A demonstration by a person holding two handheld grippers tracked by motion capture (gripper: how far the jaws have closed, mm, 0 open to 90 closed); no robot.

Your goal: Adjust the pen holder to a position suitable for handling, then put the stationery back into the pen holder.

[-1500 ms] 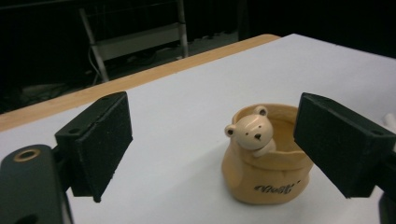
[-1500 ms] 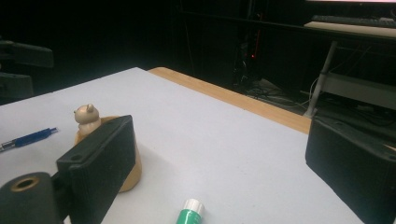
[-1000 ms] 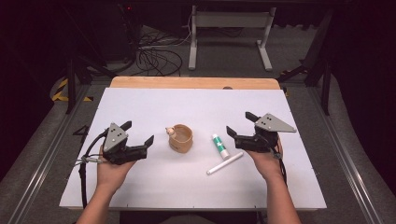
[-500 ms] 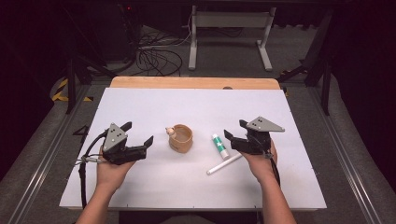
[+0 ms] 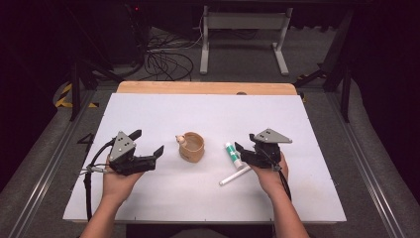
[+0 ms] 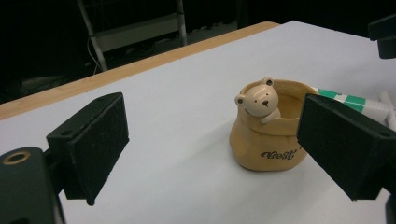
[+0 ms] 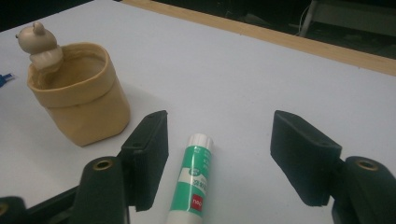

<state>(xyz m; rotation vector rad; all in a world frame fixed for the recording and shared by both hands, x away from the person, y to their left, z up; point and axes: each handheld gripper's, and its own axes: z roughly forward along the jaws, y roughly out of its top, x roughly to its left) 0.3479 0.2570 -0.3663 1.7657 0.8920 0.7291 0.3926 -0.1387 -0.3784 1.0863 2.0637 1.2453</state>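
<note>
A tan cup (image 5: 190, 147) with a small bear figure on its rim stands mid-table. To its right lies a green-and-white glue stick (image 5: 231, 153). My right gripper (image 5: 244, 142) is low over the stick, and its jaws have just been closing. In the right gripper view the glue stick (image 7: 197, 183) lies between the jaws of the right gripper (image 7: 224, 151), nearer the left one, and neither pad touches it. My left gripper (image 5: 146, 142) is open and held to the left of the cup. In the left gripper view the cup (image 6: 267, 132) stands beyond the wide jaws of the left gripper (image 6: 219, 140).
A white pen (image 5: 235, 175) lies slantwise just below the glue stick. The white table top (image 5: 208, 114) ends in a wooden strip (image 5: 205, 88) at the back. Cables and a metal stand (image 5: 242, 29) are on the floor beyond.
The right gripper has moved left and down to the glue stick, and its jaws stand narrower. The left gripper has not moved.
</note>
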